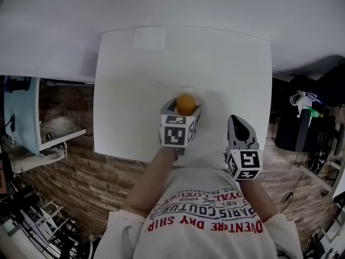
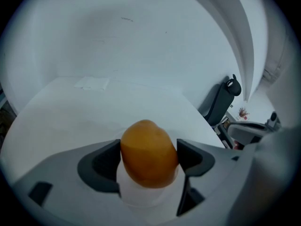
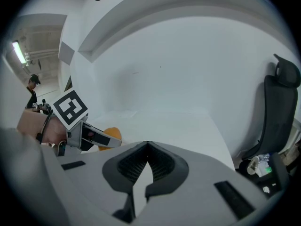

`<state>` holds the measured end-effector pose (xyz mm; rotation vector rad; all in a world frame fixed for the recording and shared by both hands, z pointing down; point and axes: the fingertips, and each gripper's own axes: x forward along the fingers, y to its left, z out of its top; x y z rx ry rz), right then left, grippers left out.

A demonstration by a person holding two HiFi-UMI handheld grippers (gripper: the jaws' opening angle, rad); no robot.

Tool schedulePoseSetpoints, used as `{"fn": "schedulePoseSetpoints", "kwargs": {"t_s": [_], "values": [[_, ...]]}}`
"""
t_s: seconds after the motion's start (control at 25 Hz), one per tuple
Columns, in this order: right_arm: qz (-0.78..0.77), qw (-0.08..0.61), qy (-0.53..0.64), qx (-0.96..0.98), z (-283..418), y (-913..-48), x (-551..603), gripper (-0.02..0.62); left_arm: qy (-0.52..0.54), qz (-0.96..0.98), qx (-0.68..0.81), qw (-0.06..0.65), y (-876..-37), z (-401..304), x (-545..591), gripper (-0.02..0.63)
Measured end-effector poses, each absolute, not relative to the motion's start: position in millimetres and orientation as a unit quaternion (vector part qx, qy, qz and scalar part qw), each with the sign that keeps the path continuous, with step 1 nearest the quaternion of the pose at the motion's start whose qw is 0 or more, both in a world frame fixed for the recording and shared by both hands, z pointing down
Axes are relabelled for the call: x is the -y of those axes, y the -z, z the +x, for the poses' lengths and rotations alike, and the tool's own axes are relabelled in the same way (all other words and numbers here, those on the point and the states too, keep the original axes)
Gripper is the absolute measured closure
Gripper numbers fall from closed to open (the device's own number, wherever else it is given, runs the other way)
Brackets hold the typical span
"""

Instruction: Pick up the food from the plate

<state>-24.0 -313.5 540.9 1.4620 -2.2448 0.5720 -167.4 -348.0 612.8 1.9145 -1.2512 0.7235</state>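
Grey two-jaw left gripper (image 1: 185,112) is out over the tabletop's middle, a little toward the near edge. Its jaws are clamped on both sides of a rounded orange food piece (image 2: 149,152). Bare left forearm (image 1: 153,179) is extended behind it. Grey two-jaw right gripper (image 3: 147,147) is over the near edge, toward the right corner, jaws together and empty.

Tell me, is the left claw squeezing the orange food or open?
Shut on it. In the left gripper view, both dark pads of the left gripper press against the sides of the orange food.
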Motion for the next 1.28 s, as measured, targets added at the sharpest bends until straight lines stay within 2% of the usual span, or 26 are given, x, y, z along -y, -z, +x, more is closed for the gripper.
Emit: {"fn": "schedulePoseSetpoints", "kwargs": {"t_s": [0.4,0.96,1.28], "values": [[0.540,0.150,-0.167,0.811,-40.0,-481.2,314.7,0.586,-0.188,0.794,0.512,0.270,-519.9,-181.7,343.9,0.229],[0.533,0.070,-0.108,0.836,-64.7,-400.4,305.1,0.586,-0.097,0.841,0.531,0.046,-375.7,-186.3,337.4,0.228],[0.534,0.052,-0.080,0.840,-64.0,-373.1,300.8,0.586,-0.082,0.843,0.531,0.010,-347.6,-184.1,327.7,0.227]]}}
